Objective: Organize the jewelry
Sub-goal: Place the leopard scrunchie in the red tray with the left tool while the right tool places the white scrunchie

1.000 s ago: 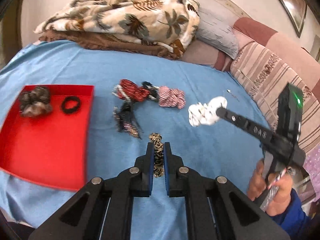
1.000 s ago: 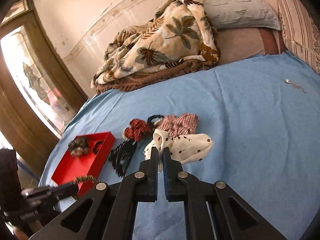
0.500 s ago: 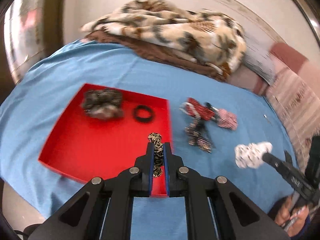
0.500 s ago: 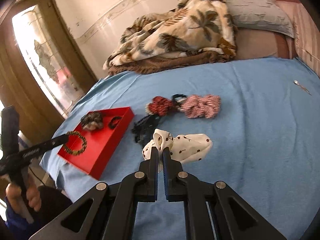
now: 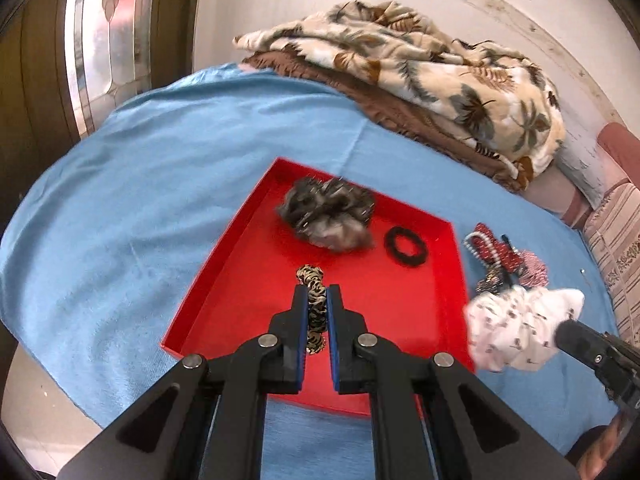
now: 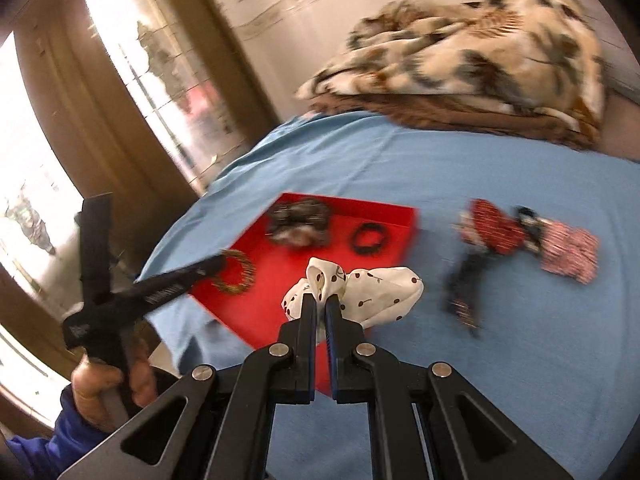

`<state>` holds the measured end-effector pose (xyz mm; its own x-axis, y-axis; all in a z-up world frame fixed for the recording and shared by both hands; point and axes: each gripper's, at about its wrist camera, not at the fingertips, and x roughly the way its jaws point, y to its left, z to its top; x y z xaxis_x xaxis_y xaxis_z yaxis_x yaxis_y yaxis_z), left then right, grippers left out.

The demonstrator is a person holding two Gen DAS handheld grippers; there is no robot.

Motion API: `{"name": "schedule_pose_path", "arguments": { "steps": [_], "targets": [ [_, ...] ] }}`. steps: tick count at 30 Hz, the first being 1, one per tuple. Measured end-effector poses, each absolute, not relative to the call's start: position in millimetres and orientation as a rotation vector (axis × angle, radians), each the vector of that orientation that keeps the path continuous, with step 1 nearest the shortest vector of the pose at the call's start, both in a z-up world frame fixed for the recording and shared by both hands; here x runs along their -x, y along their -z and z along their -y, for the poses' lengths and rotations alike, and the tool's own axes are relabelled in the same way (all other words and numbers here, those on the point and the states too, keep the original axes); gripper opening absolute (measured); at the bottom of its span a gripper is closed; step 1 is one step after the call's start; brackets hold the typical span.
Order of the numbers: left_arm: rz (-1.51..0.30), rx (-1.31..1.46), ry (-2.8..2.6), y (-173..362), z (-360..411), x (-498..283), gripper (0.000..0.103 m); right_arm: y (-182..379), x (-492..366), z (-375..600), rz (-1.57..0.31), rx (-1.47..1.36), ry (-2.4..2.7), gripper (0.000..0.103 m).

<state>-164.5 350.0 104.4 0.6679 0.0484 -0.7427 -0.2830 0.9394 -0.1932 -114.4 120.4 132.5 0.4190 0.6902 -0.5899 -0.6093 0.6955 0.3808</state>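
Two grippers grip scrunchies over the red tray (image 5: 224, 240): left gripper (image 5: 317, 295) pinches the leopard scrunchie (image 5: 314, 280), right gripper (image 6: 321, 303) the white dotted scrunchie (image 6: 380, 288). Right of the tray, the blurred red pile (image 6: 496, 232) is hard to make out.

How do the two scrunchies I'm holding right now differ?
The leopard-print scrunchie in the left claw is thin and tan-black; the white polka-dot scrunchie in the right claw is bulkier and puffy. The leopard one hangs over the red tray; the white one is near its edge. Both are clamped.

Motion blur smears the patterned blanket (image 6: 472, 48) and the loose hair accessories (image 6: 524, 248) beyond recognition.
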Motion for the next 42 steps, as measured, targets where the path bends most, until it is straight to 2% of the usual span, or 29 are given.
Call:
{"name": "schedule_pose_path", "arguments": {
  "steps": [12, 23, 24, 25, 26, 27, 28, 30, 31, 42],
  "targets": [
    [-0.899, 0.373, -0.240, -77, -379, 161, 0.008, -66, 116, -192, -0.954, 0.037, -0.844, 0.006],
    [-0.882, 0.342, -0.263, -79, -373, 164, 0.009, -63, 121, -187, -0.945, 0.063, -0.830, 0.007],
    [-0.879, 0.343, -0.265, -79, -373, 164, 0.012, -64, 122, -186, -0.941, 0.065, -0.829, 0.007],
    [-0.873, 0.346, -0.266, -80, -373, 165, 0.020, -65, 122, -186, -0.938, 0.065, -0.829, 0.007],
    [-0.866, 0.350, -0.268, -81, -374, 166, 0.026, -66, 123, -185, -0.935, 0.063, -0.828, 0.009],
    [-0.857, 0.353, -0.272, -82, -374, 166, 0.039, -67, 123, -184, -0.932, 0.058, -0.826, 0.011],
    [-0.844, 0.358, -0.276, -84, -375, 168, 0.046, -69, 124, -182, -0.928, 0.048, -0.824, 0.020],
    [-0.815, 0.369, -0.277, -87, -377, 171, 0.049, -74, 125, -176, -0.913, 0.025, -0.818, 0.047],
    [-0.804, 0.374, -0.279, -89, -377, 172, 0.050, -76, 126, -173, -0.903, 0.017, -0.813, 0.051],
    [-0.800, 0.294, -0.343, -90, -367, 169, 0.051, -95, 140, -139, -0.826, 0.009, -0.754, 0.062]
  ]
}}
